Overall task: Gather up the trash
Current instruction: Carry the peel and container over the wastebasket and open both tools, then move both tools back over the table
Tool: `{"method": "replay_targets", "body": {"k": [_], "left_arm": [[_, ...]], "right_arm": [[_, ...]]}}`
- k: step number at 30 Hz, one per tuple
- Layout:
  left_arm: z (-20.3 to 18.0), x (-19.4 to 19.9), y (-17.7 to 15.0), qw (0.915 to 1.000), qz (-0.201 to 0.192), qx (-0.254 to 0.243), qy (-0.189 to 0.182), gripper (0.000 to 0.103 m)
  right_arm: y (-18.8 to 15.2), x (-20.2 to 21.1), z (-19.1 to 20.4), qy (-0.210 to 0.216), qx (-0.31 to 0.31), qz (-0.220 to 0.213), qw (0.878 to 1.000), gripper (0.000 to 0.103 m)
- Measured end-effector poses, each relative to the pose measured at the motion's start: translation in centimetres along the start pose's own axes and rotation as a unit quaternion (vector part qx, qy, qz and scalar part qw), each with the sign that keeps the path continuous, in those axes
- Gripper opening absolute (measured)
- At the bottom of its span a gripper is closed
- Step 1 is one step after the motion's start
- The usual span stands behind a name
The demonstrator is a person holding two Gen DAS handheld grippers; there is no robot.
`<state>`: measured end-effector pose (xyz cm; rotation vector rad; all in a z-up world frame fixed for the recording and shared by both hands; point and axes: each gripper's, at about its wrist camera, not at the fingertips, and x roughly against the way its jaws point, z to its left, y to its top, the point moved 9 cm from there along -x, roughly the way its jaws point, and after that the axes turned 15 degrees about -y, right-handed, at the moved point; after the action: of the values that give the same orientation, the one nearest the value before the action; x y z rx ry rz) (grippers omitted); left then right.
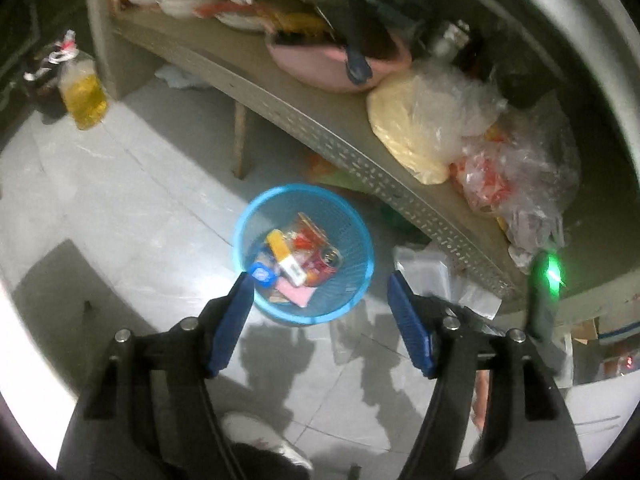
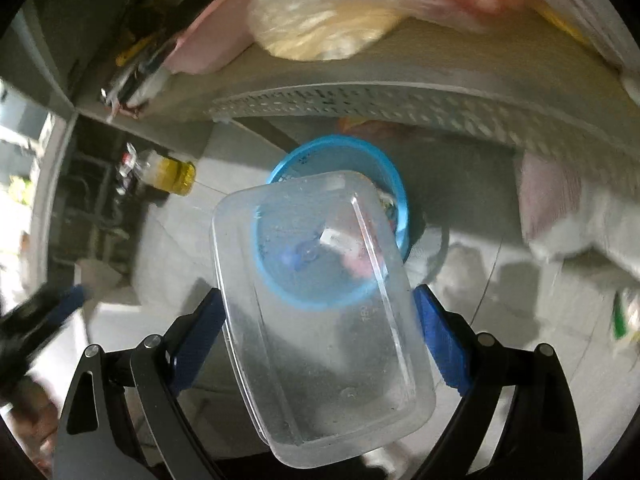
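Observation:
A blue mesh wastebasket stands on the tiled floor by a beige table; it holds several wrappers, a can and a yellow packet. My left gripper is open and empty above the basket's near rim. In the right wrist view my right gripper is shut on a clear plastic food container, held above the same basket, which shows through it. The left gripper shows blurred at the left edge.
The beige perforated table carries plastic bags, a pink bowl and clutter. A bottle of yellow liquid stands on the floor at the left. Clear plastic items lie on the floor right of the basket. A white shoe is below.

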<state>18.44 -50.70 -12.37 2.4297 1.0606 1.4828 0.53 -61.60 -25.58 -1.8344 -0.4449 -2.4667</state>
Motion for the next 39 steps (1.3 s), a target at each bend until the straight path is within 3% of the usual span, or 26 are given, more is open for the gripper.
{"method": "replay_targets", "body": {"k": [6, 10, 13, 18, 23, 30, 35, 39], "left_arm": [[0.7, 10.1, -3.0, 0.9980, -0.049, 0.009, 0.038, 0.076], [1.2, 15.7, -6.2, 0.9941, -0.086, 0.021, 0.063, 0.082], [1.8, 19.4, -9.4, 0.9899, -0.112, 0.036, 0.080, 0.084], [2.8, 22.3, -14.5, 0.9854, -0.124, 0.053, 0.104, 0.085], [4.2, 24.2, -19.0, 0.9808, -0.127, 0.074, 0.128, 0.085], [4.7, 26.2, -21.1, 0.9767, -0.146, 0.073, 0.139, 0.085], [4.7, 29.2, -23.3, 0.9686, -0.181, 0.080, 0.151, 0.085], [4.5, 32.6, -26.7, 0.9515, -0.224, 0.086, 0.193, 0.085]], "right_arm": [[4.1, -5.4, 7.6, -0.077, 0.115, -0.050, 0.989, 0.092], [5.6, -10.7, 10.9, -0.169, 0.205, -0.076, 0.961, 0.092], [6.0, -12.4, 11.7, -0.190, 0.229, -0.090, 0.951, 0.092], [6.0, -12.6, 11.3, -0.203, 0.232, -0.104, 0.946, 0.092], [4.4, -9.4, 9.2, -0.186, 0.211, -0.117, 0.953, 0.092], [-1.7, 1.2, 7.1, -0.125, 0.202, -0.142, 0.961, 0.092], [-6.6, 9.2, 9.1, -0.050, 0.245, -0.162, 0.954, 0.092], [-12.0, 14.5, 12.2, 0.027, 0.297, -0.152, 0.942, 0.092]]}}
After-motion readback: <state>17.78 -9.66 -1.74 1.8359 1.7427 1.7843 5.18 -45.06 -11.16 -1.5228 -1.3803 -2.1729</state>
